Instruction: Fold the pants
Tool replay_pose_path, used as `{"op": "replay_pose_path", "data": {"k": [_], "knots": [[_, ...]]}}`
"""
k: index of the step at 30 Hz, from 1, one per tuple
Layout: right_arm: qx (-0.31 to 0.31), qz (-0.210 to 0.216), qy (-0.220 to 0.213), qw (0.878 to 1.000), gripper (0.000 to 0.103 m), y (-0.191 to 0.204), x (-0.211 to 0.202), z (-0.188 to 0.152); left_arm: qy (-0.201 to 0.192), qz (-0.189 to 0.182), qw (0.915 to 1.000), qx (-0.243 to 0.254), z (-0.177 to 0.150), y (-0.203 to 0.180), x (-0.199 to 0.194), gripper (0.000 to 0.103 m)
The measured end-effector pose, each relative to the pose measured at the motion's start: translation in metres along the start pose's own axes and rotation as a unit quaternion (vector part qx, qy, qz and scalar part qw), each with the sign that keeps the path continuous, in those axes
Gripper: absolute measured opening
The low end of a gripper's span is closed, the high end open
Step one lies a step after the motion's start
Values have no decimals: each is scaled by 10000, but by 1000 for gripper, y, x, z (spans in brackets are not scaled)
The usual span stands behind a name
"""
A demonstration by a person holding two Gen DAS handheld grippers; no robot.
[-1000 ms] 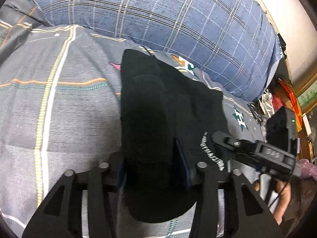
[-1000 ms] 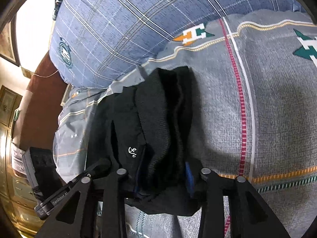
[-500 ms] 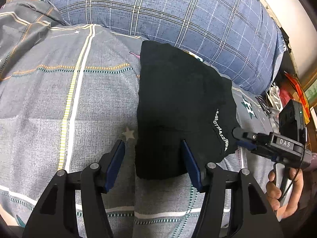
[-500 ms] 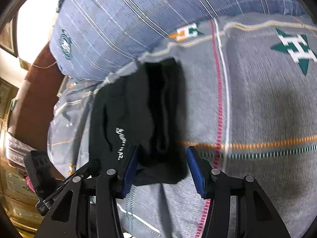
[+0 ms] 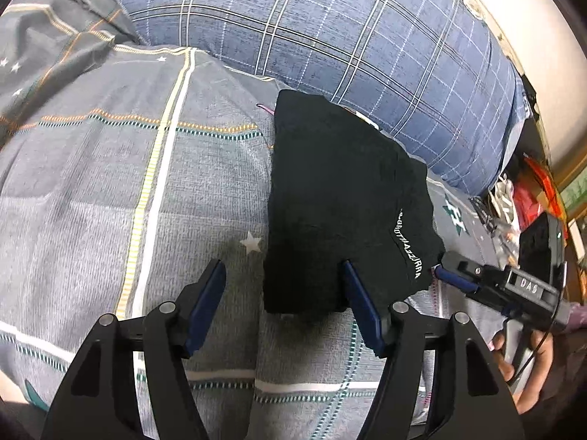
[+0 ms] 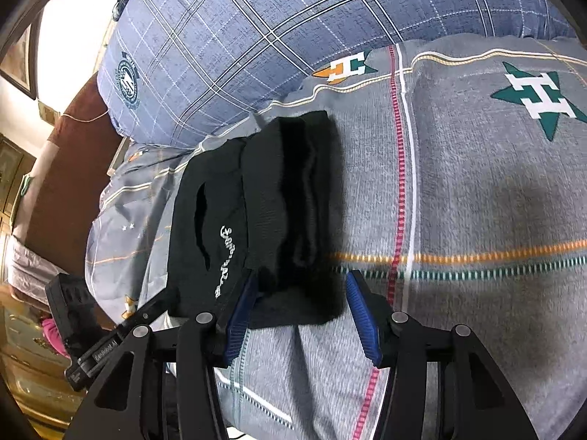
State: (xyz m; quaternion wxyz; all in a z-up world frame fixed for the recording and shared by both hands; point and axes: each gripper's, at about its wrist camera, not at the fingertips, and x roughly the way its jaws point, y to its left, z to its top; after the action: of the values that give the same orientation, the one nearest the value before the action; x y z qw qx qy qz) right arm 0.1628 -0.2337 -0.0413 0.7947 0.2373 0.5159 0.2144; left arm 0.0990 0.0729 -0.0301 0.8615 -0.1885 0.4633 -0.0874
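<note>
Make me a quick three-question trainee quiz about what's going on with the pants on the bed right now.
1. True or false: the left gripper is clamped on the black pants.
2. What do the pants lie on? A) a wooden floor B) a grey bedspread C) a chair
3. Fill in: behind the pants lies a blue plaid ____.

Key
1. False: its fingers are spread, and so are those of the right gripper; the folded pants rest on the bed.
2. B
3. pillow
</note>
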Motion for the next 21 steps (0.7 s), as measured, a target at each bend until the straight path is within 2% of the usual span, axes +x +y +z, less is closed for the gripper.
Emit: {"op": "replay_pose_path", "data": {"k": [5, 7, 9, 12, 16, 19, 20, 21], "knots": [[-74, 208, -288, 9993, 55, 8, -22, 2, -125, -127, 9998, -116, 16, -6, -20, 66], [-117, 328, -486, 9982, 77, 15, -32, 9, -55, -72, 9999, -138, 32, -12, -19, 66], [-113, 484, -536, 9973, 82, 21, -35, 23, 50, -106, 9998, -164, 55, -16, -14, 66], [-113, 546, -261, 9981, 82, 27, -24, 55, 391, -247, 9988, -169, 91, -23, 5, 66], [-331, 548, 74, 9979, 81, 31, 7, 96, 749, -148, 9968, 215, 128, -31, 43, 66], [-249, 593, 72, 9979, 79, 19, 33, 102, 870, -537, 9948, -29, 129, -12, 66, 66], [-108, 562, 149, 9983, 78, 14, 42, 101, 1093, -527, 9923, -258, 128, -6, 76, 63], [1, 496, 285, 9984, 72, 11, 51, 100, 1201, -730, 9893, -398, 127, -3, 82, 62]]}}
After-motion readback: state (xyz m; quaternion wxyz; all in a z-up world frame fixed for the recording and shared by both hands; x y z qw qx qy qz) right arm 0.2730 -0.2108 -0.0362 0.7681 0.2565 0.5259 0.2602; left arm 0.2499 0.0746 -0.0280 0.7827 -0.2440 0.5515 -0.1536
